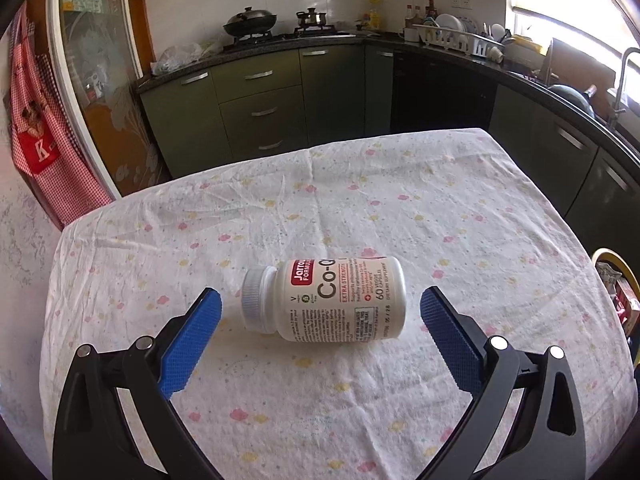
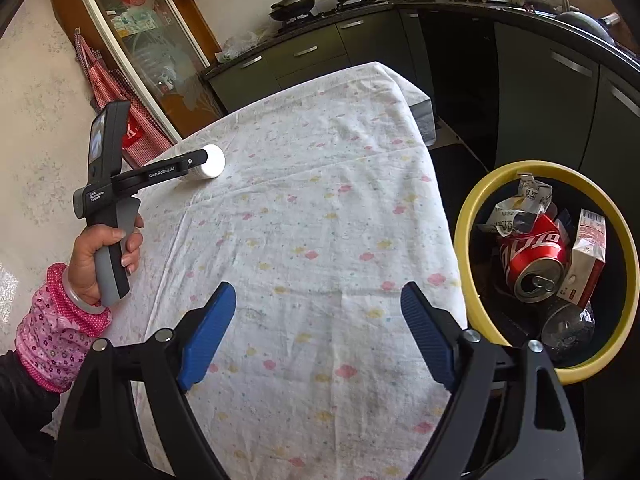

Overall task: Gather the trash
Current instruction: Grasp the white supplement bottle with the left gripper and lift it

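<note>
With a red can (image 2: 534, 262), crumpled paper (image 2: 520, 208) and a carton (image 2: 586, 256) already in the yellow-rimmed bin (image 2: 464, 216), only the white pill bottle (image 1: 326, 300) remains on the table (image 1: 360, 200), lying between the wide-spread left tongs (image 1: 320, 312), while the right tongs (image 2: 318, 330) hang wide and empty.
</note>
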The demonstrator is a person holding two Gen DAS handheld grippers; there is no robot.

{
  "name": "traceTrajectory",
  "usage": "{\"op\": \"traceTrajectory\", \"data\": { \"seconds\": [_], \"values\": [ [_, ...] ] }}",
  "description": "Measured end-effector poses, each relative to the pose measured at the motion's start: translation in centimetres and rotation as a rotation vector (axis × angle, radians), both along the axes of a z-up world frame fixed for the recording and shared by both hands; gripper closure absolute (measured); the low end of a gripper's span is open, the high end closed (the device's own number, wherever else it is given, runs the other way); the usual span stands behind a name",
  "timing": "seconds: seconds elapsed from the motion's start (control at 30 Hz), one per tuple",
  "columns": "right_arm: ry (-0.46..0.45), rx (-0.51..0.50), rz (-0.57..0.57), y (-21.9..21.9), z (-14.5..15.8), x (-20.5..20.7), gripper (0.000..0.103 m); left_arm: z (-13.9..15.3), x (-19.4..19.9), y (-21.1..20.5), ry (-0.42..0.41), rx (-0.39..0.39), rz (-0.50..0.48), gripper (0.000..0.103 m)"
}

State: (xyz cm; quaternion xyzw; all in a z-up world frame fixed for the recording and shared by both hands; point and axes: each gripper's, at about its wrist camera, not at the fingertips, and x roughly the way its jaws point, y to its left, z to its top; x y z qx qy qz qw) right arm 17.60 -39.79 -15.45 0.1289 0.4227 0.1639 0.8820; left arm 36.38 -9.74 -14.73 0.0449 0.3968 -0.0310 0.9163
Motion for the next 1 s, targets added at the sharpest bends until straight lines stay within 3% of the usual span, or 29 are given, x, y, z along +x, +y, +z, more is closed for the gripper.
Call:
{"op": "traceTrajectory", "data": {
  "seconds": [0.27,0.43,0.7,0.87,1.0],
  "values": [
    [-0.001,0.024,0.011,-0.3,-0.2,0.0,0.022,-1.0,1.5,-0.3,0.032,-0.006,0.002,0.005],
    [-0.002,0.028,0.005,-0.7,-0.1,-0.2,0.022,-1.1,1.7,-0.3,0.034,0.001,-0.007,0.018],
    [-0.006,0.027,0.008,-0.5,0.2,-0.3,0.022,-1.0,1.2,0.3,0.024,-0.026,-0.01,0.02],
    [-0.016,0.022,0.005,-0.6,0.5,-0.3,0.022,0.5,-0.6,0.3,-0.003,-0.037,-0.026,0.02],
    [-0.026,-0.006,-0.005,-1.1,0.9,-0.9,0.022,2.7,-3.1,-1.2,-0.036,-0.042,-0.094,0.02]
  ]
}}
